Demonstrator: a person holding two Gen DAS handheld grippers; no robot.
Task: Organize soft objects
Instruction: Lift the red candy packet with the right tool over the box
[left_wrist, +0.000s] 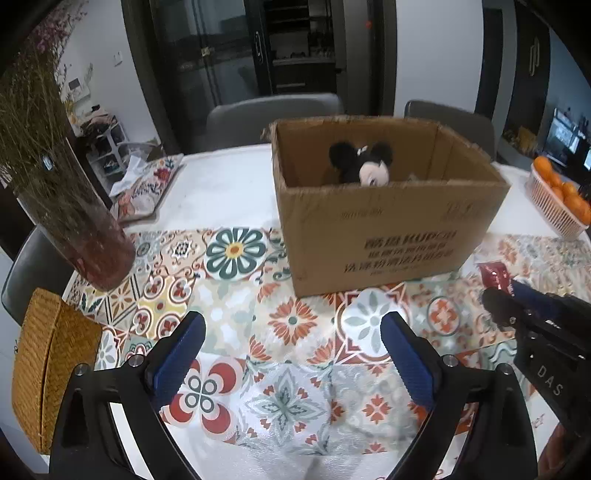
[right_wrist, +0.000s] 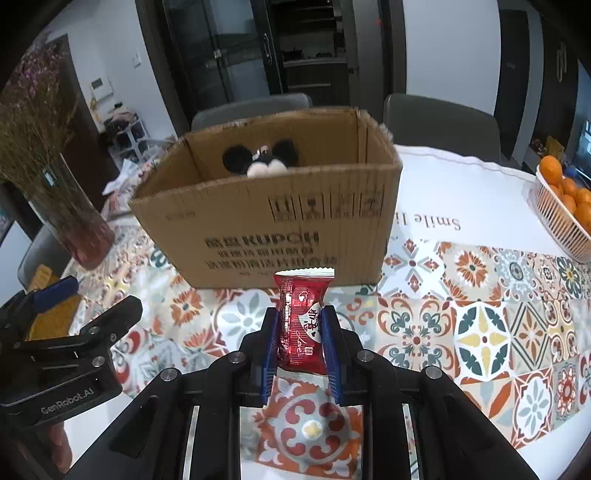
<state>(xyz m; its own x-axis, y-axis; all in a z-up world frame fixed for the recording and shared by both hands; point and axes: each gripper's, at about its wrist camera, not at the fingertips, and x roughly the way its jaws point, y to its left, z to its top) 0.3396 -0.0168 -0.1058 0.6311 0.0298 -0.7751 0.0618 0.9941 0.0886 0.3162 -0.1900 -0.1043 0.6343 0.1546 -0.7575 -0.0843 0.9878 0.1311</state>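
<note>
A red packet (right_wrist: 301, 321) stood upright, pinched at its waist between the blue pads of the right gripper (right_wrist: 300, 332), held above the patterned tablecloth (right_wrist: 480, 332) just in front of the cardboard box (right_wrist: 266, 225). Inside the box a black-and-white plush mouse (left_wrist: 364, 164) leaned against the far wall. The left gripper (left_wrist: 291, 339) hovered low over the cloth, level and pointed at the box, its fingers spread wide around nothing. A vase (left_wrist: 85, 236) of dried flowers stood to the left, a basket of oranges (right_wrist: 561, 214) far right.
</note>
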